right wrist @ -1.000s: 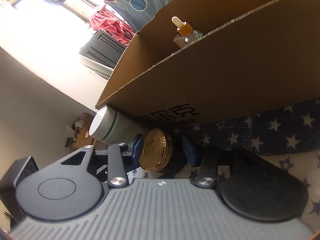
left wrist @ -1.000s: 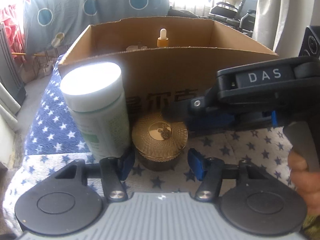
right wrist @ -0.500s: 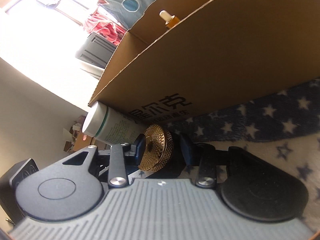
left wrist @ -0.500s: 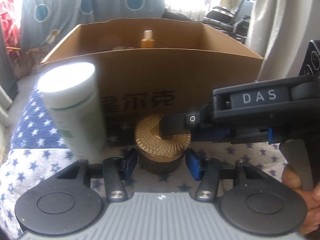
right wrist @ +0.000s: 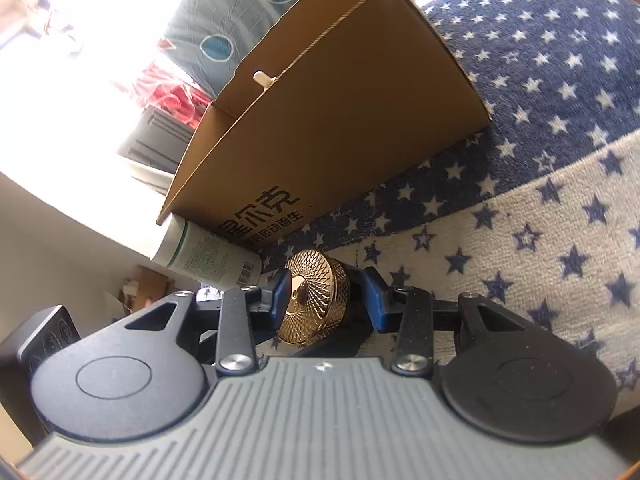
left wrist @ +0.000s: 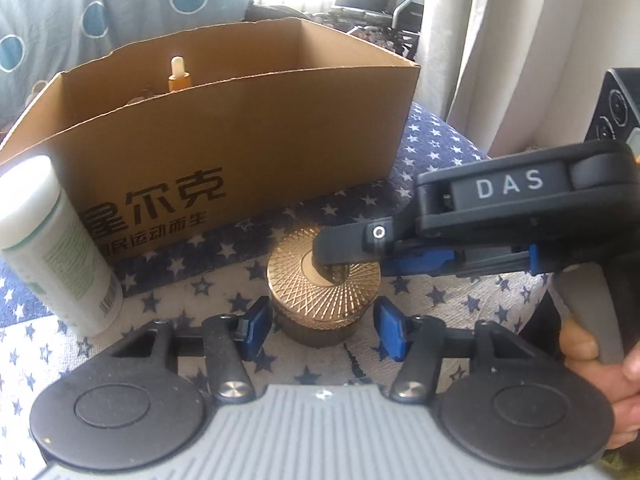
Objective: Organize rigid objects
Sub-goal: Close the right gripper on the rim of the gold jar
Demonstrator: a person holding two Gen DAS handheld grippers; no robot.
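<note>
A gold-lidded jar (left wrist: 324,292) is seen upright on a star-patterned blanket (left wrist: 440,304). The left tongs (left wrist: 322,330) are placed around the jar, with one blue pad just beside it on each side. A thin gap is visible at both pads, so these tongs are released, and their jaws have just been opening.

The right tongs (right wrist: 328,300) are brought to the jar from its right, turned on their side. One finger (left wrist: 340,246) is laid on the middle of the lid, and the other is kept close to the jar's side. Whether the jar is pinched by them cannot be told.

Just behind the jar a cardboard box (left wrist: 240,128) is set, with a dropper bottle (left wrist: 178,78) inside it. To the left of the jar a white bottle (left wrist: 56,248) is stood.
</note>
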